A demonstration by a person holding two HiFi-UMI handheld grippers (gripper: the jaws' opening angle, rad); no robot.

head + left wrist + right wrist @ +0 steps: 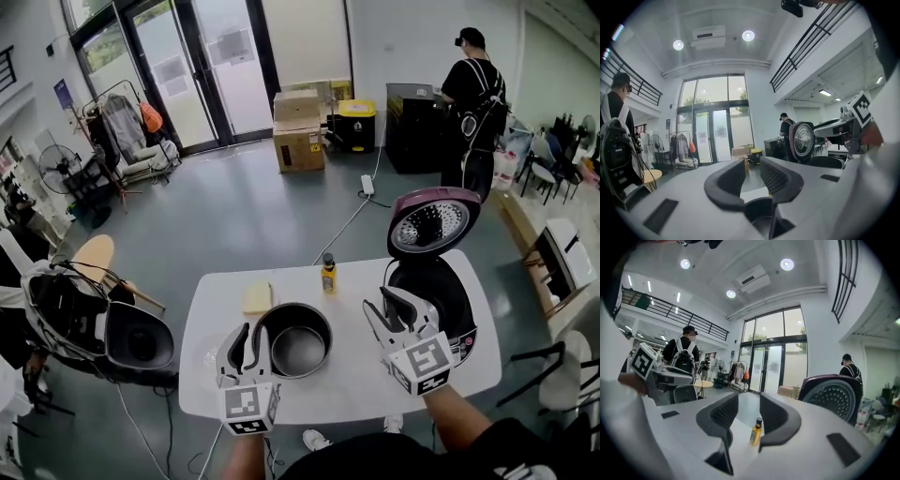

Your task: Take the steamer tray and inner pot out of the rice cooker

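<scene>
On the white table [375, 394] the inner pot [298, 339] stands upright and empty, out of the rice cooker [441, 291], which sits just right of the pot with its lid [433, 223] swung up. Left gripper [251, 339] hovers at the pot's left rim, jaws parted, nothing between them. Right gripper [394, 305] hangs to the pot's right, over the front of the cooker, jaws likewise released and empty. Behind the pot: a small yellow bottle [329, 274]; behind-left of the pot, a pale yellow block [258, 297]. Neither touches the pot. Steamer tray: cannot pick it out in any view. Far behind the pot, on the floor: cardboard boxes [298, 131], a yellow bin [356, 122], a white cable [349, 220] running toward the table, and a person [473, 103] standing with their back turned. Left of the pot, off the table, a chair loaded with dark gear [70, 314]. Head view alone shows the pot; both gripper views look level over it. Left gripper [752, 176] view gives the raised lid [802, 140] and the right gripper's marker cube [859, 107]. Right gripper [747, 416] view shows the bottle [756, 431] through its jaw gap, well beyond the pads, with the lid [832, 397] at right.
</scene>
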